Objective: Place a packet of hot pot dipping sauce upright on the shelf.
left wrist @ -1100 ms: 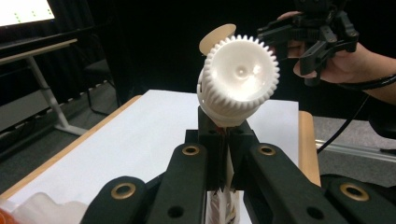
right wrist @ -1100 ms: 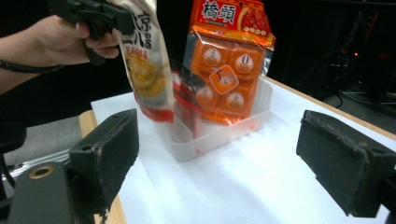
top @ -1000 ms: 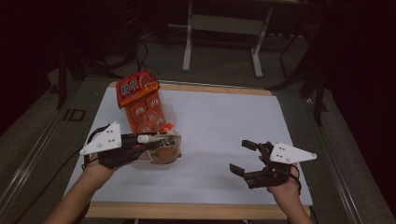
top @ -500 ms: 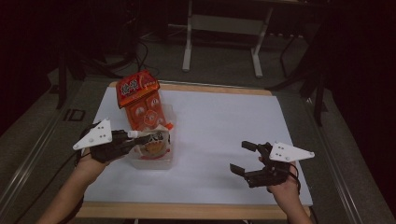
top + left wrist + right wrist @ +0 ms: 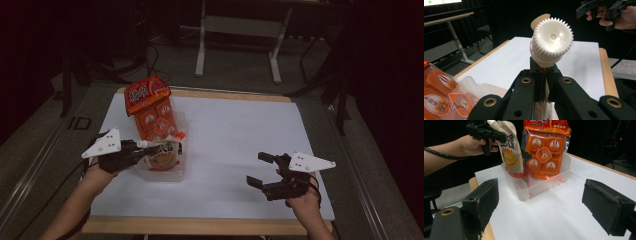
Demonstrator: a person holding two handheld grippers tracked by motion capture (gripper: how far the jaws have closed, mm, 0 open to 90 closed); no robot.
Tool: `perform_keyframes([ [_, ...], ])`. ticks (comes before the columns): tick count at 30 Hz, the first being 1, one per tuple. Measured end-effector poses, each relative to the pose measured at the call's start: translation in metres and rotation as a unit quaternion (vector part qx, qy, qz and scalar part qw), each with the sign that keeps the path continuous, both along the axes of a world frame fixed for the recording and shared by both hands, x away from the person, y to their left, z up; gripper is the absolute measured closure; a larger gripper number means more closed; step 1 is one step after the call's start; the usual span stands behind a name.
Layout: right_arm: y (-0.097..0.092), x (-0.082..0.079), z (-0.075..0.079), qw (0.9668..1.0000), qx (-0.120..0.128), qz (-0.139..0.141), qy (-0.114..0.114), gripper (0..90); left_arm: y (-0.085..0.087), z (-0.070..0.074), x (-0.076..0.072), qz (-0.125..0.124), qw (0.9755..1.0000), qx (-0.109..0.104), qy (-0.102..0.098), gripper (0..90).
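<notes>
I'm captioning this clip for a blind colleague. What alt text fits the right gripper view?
A person's left gripper holds a spouted pouch upright by its top, its bottom end inside a clear plastic bin on a white table. An orange snack bag stands in the bin behind it. The right gripper's two black fingers are open in the foreground, holding nothing.

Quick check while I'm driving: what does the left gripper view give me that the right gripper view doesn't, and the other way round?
Left gripper view alone: the ribbed white screw cap of the spouted pouch, end-on, with the left gripper jaws shut on the pouch below the cap.

Right gripper view alone: the pouch's printed front, hanging into the clear plastic bin, and the right gripper jaws open with nothing between them.

Both: the orange snack pack standing in the bin, and the white table.
</notes>
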State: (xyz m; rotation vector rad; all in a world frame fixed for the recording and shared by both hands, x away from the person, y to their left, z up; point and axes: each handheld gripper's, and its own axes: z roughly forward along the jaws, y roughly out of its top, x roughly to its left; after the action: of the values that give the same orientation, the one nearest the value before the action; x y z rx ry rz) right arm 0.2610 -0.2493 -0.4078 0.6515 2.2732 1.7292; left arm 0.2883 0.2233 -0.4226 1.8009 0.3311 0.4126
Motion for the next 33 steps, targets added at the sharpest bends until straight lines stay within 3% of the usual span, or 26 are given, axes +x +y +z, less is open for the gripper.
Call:
perform_keyframes([
  [6,0.0,0.002,-0.001,1.0,0.001,0.0,0.007,14.0,-0.001,-0.009,0.002,-0.01,0.9998,0.006,0.015,88.5],
  [23,0.002,0.004,-0.004,0.9999,-0.003,0.002,0.016,14.1,-0.018,-0.04,0.008,-0.01,0.998,0.027,0.057,86.6],
  [28,0.001,0.004,-0.004,0.9999,-0.001,0.002,0.017,14.1,-0.023,-0.043,0.008,-0.012,0.9971,0.034,0.067,81.9],
  [31,0.0,0.004,-0.004,0.9999,-0.003,0.001,0.017,14.1,-0.024,-0.039,0.007,-0.011,0.9965,0.029,0.078,67.6],
  [32,0.0,0.003,-0.004,0.9998,-0.002,0.002,0.017,14.1,-0.025,-0.033,0.005,0.003,0.9968,0.025,0.076,67.6],
  [33,0.0,0.003,-0.004,0.9999,-0.002,0.001,0.017,14.1,-0.026,-0.031,0.005,0.004,0.9967,0.028,0.076,60.7],
])
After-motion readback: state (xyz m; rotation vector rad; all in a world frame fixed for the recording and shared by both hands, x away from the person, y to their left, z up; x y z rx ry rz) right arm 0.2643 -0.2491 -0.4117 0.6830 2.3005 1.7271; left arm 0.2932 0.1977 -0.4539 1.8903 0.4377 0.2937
